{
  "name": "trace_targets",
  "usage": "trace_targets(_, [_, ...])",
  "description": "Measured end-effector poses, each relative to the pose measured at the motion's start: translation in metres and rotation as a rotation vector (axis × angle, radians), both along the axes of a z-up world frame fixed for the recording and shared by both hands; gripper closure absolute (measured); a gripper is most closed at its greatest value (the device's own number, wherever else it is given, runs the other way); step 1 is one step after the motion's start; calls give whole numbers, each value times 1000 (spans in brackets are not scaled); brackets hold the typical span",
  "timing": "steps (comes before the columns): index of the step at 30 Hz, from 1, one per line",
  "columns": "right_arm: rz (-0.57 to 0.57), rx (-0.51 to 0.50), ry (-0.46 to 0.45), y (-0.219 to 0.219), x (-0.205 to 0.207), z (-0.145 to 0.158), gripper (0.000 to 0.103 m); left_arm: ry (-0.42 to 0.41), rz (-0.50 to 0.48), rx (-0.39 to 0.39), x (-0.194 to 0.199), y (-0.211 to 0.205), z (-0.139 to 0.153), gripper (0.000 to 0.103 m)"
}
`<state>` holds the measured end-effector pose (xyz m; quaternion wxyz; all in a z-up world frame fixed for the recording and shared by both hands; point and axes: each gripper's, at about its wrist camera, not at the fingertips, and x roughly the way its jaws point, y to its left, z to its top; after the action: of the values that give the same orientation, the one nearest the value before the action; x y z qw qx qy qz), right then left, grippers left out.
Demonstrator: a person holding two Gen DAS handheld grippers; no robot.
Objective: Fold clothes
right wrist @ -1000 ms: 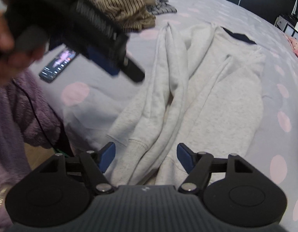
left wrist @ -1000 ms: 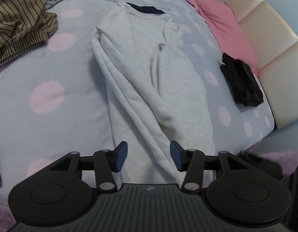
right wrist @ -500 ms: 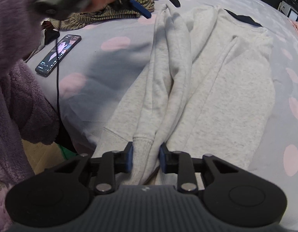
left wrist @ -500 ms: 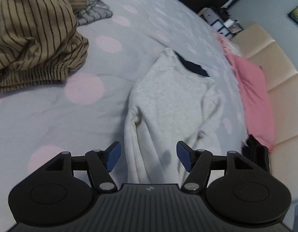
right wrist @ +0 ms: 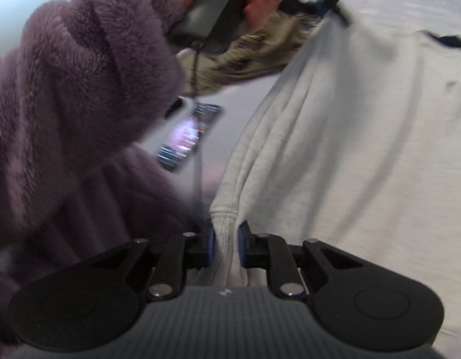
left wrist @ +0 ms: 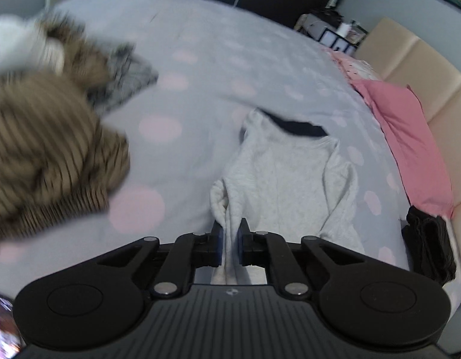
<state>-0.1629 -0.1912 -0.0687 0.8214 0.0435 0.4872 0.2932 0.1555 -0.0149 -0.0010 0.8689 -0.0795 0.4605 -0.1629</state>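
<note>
A light grey sweatshirt [left wrist: 286, 179] with a dark collar lies on the polka-dot bedspread [left wrist: 200, 89], its sleeves folded inward. My left gripper [left wrist: 229, 240] is shut on a fold of the sweatshirt along its left edge. In the right wrist view the sweatshirt [right wrist: 365, 137] fills the right side. There my right gripper [right wrist: 226, 243] is shut on its ribbed cuff or hem [right wrist: 226, 218]. The left gripper's body, held by a hand, shows at the top of the right wrist view, blurred.
A brown striped garment [left wrist: 48, 155] is heaped at the left with other clothes behind it. A pink pillow [left wrist: 410, 143] and a black folded item [left wrist: 428, 239] lie by the beige headboard. A phone [right wrist: 188, 137] rests on the bed beside a fuzzy purple sleeve [right wrist: 74, 95].
My left gripper has moved up the sweatshirt's left side and shut on a fold. My right gripper shut on the cuff or hem half a second ago and keeps hold.
</note>
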Motion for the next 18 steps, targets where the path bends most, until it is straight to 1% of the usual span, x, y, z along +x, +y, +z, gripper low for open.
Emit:
trace_targets(3, [-53,55,41,-11,0,-6,86,-26,-55,49,-7,-24,8,96])
trace_targets(6, [-107,111,83,-22,1,-13,86,-38,-98,126,-10,-52,0,96])
trace_targets(9, [-160,166,124,-34,1,-19,86,-26,-155,168,-10,-77,-11,96])
trace_targets(11, [-195,203,151,-41,1,-24,86,-14,-191,197,-8,-94,-20,96])
trace_targets(14, [-256,198,198,-53,0,-33,86,25,-258,238,-3,-123,-40,95])
trace_targets(18, [-263,209,239,-54,1,-47,86,53,-342,315,-1,-155,-71,95])
